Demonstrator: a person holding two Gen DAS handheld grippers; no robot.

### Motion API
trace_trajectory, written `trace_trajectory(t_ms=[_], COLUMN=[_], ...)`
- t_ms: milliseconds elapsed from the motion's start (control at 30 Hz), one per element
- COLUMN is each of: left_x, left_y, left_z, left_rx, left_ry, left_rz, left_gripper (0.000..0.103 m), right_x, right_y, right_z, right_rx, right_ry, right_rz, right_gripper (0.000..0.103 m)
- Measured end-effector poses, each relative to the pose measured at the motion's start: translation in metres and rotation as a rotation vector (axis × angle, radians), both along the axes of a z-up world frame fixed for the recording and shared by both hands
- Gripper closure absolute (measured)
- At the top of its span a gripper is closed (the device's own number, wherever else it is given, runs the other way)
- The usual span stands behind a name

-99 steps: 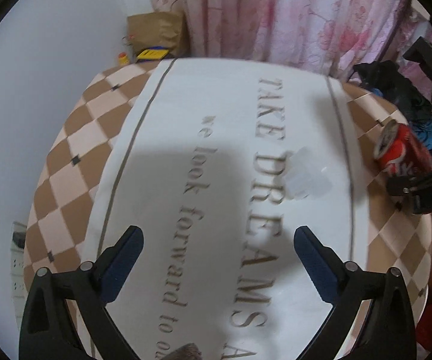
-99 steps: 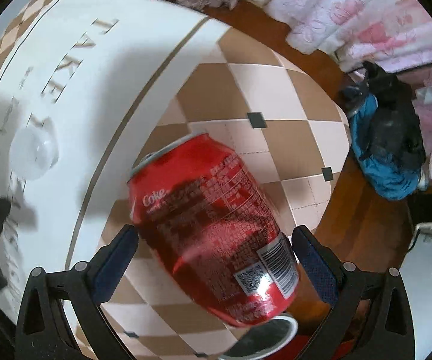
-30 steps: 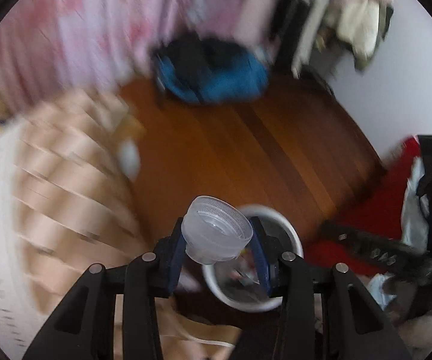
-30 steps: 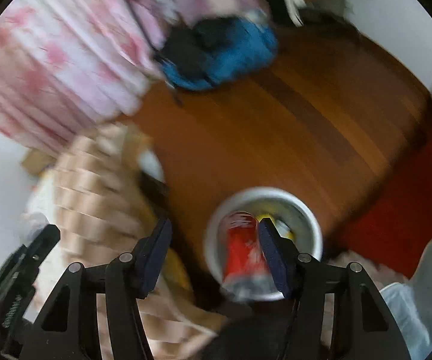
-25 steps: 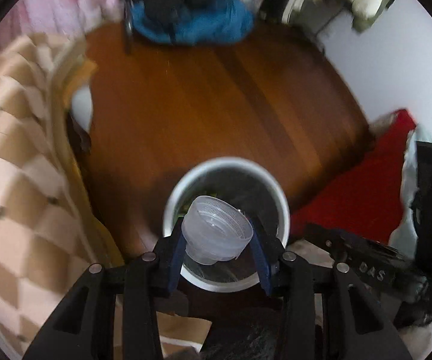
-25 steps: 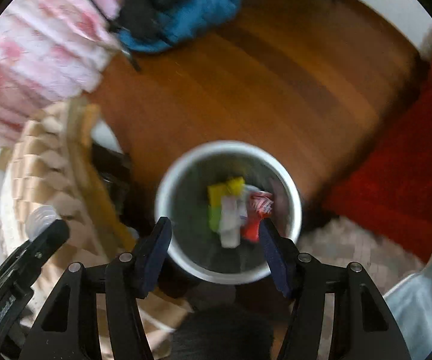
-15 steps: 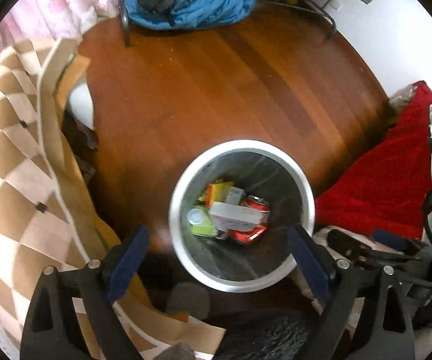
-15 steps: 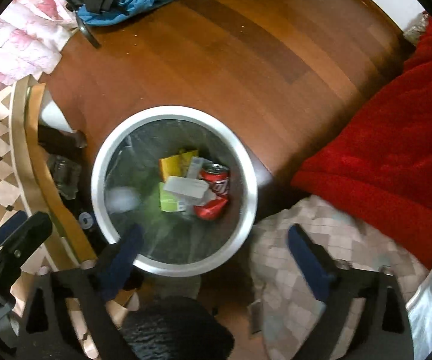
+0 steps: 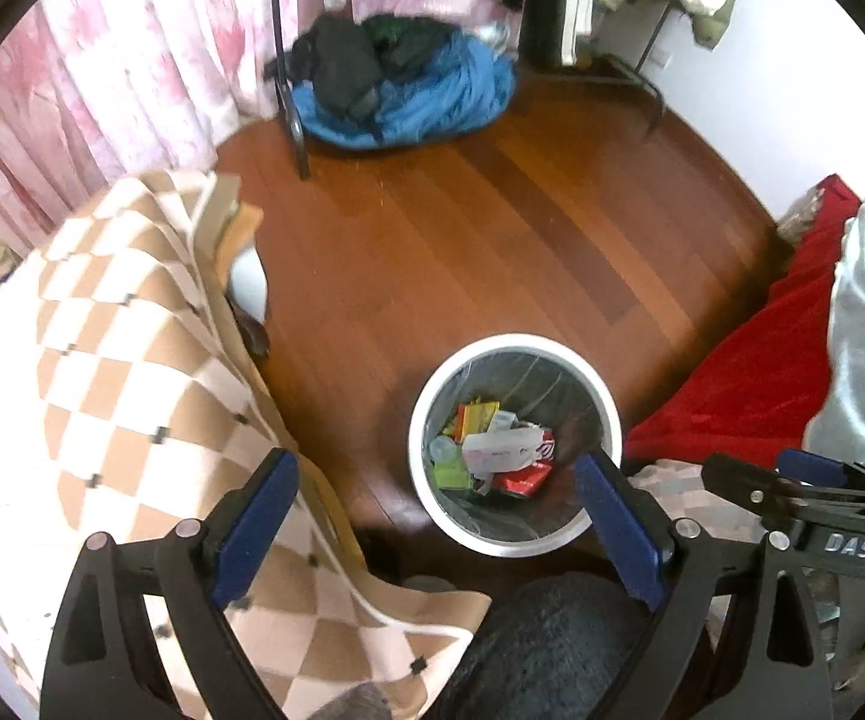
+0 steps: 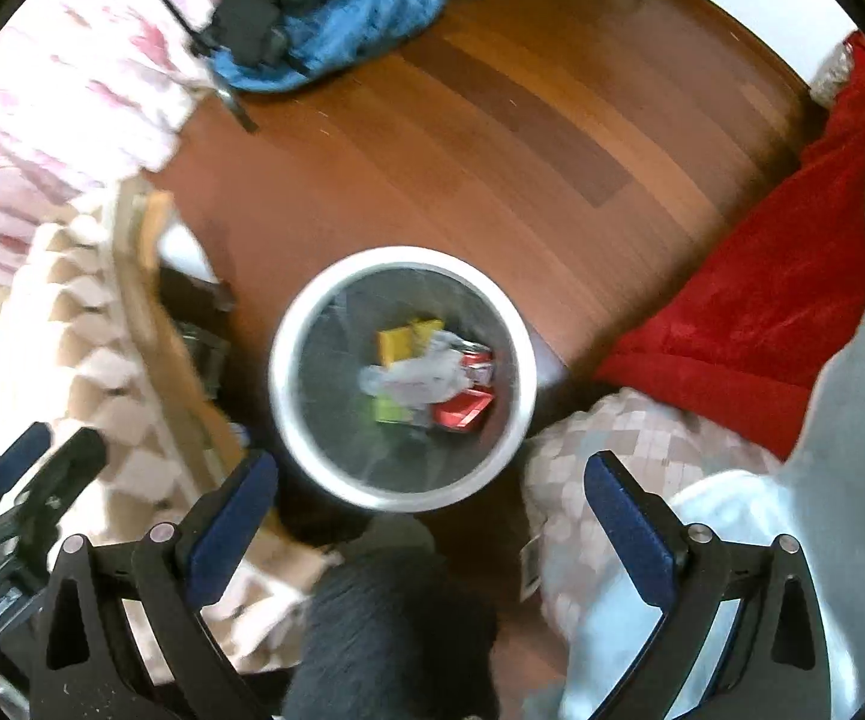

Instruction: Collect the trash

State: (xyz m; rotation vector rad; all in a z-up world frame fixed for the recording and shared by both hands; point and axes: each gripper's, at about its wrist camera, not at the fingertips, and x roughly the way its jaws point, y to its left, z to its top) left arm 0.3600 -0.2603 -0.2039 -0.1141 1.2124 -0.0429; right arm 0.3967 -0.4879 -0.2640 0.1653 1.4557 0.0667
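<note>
A round white-rimmed trash bin (image 9: 426, 402) (image 10: 294, 312) stands on the wooden floor below both grippers. Inside lie the red soda can (image 9: 525, 471) (image 10: 468, 399), a white carton (image 9: 501, 450), yellow and green packets (image 9: 477, 414) and the clear plastic cap (image 9: 443, 449). My left gripper (image 9: 435, 489) is open and empty, up above the bin's near edge. My right gripper (image 10: 429, 495) is open and empty over the bin's near rim; this view is blurred. The right gripper's black frame (image 9: 822, 516) shows at the right of the left wrist view, and the left gripper (image 10: 30, 468) at the left of the right wrist view.
A table with a brown and white checkered cloth (image 9: 102, 360) hangs left of the bin. A red blanket (image 9: 762, 372) and white bedding (image 9: 864, 348) lie to the right. A blue and black heap of bags (image 9: 408, 90) sits at the far side by pink curtains (image 9: 102, 60).
Both grippers carried the cap and the can from the table to the bin, then opened. The cap and the can dropped into the bin. The left view has pulled back from the bin.
</note>
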Motion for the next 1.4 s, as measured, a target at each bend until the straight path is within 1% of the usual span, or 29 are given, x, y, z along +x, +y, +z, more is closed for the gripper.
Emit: trace_trajectory(t_ms=[200, 367, 467, 500, 633, 800, 1000, 1233, 1400], left_x=[-0.027, -0.047, -0.06, -0.063, -0.078, -0.094, -0.109, -0.121, -0.127], left_y=[0.009, 0.014, 0.013, 0.013, 0.015, 0.021, 0.021, 0.022, 0.019], left_z=[0.061, 0.107, 0.134, 0.14, 0.162, 0.179, 0.189, 0.197, 0.204], left_rx=[-0.026, -0.069, -0.097, -0.105, -0.147, -0.198, -0.25, -0.284, -0.285], left_ry=[-0.07, -0.112, -0.142, -0.147, -0.163, -0.153, -0.127, -0.125, -0.141], left_rz=[-0.011, -0.037, -0.061, -0.068, -0.085, -0.096, -0.114, -0.12, -0.131], left_gripper=[0.009, 0.009, 0.009, 0.009, 0.009, 0.009, 0.009, 0.009, 0.009], right_x=[-0.026, -0.051, -0.066, -0.072, -0.091, -0.114, -0.13, -0.142, -0.147], right_y=[0.004, 0.003, 0.001, 0.001, 0.0, 0.002, 0.005, 0.003, 0.002], right_z=[0.08, 0.145, 0.176, 0.188, 0.216, 0.245, 0.262, 0.274, 0.275], right_rx=[0.083, 0.147, 0.18, 0.196, 0.248, 0.298, 0.333, 0.358, 0.363], right_ry=[-0.088, -0.156, -0.185, -0.195, -0.216, -0.238, -0.24, -0.242, -0.239], right_rz=[0.034, 0.066, 0.085, 0.093, 0.112, 0.135, 0.166, 0.182, 0.188], right_gripper=[0.0, 0.0, 0.0, 0.0, 0.0, 0.0, 0.0, 0.0, 0.0])
